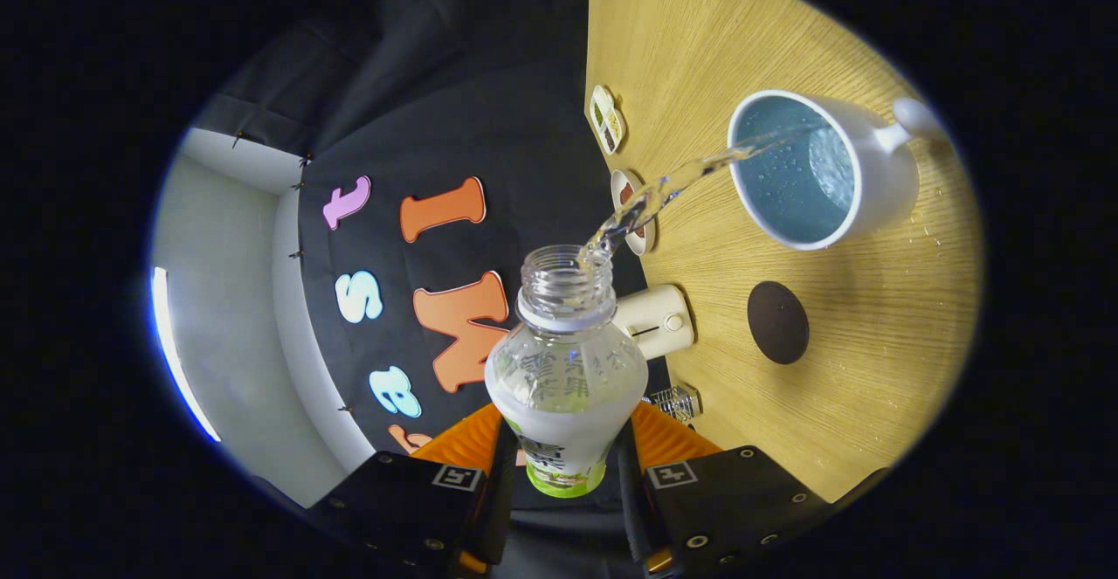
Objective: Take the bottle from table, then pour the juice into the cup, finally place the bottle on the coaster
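A bottle (566,378) is pinched at its lower body between the two fingers of the claw (563,461), one finger pressed to each side, so the grip looks firm enough for pouring. The bottle is held uncapped and tipped — its open neck points ahead of the fingers and toward the tabletop (873,317). From the mouth a clear stream of juice (672,186) is thrown in an arc into the cup (825,168), a white mug that already holds some liquid. The tilt appears to be set so that the stream clears the rim. Just behind the neck a small cream box (659,321) is seen near the tabletop's edge. Further right, between the claw and the cup, a dark round coaster (777,321) lies bare — the bottle is judged to belong there once pouring ends.
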Motion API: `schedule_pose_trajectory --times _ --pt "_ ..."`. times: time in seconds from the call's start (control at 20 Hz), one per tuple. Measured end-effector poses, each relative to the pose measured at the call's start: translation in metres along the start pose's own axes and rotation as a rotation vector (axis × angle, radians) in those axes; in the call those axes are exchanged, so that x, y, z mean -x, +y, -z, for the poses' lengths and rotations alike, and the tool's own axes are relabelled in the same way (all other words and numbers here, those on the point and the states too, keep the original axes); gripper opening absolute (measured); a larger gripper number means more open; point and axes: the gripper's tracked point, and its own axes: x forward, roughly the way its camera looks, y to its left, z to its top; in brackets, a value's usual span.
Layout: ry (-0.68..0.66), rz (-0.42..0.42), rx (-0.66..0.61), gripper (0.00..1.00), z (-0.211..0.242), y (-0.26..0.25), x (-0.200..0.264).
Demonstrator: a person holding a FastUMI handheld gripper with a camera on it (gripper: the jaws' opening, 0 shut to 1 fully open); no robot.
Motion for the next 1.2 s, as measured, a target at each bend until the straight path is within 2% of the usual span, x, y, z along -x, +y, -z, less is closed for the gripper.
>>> schedule_pose_trajectory --times 1.2 --pt "-0.006 -0.046 -0.129 0.54 -0.003 0.019 0.003"
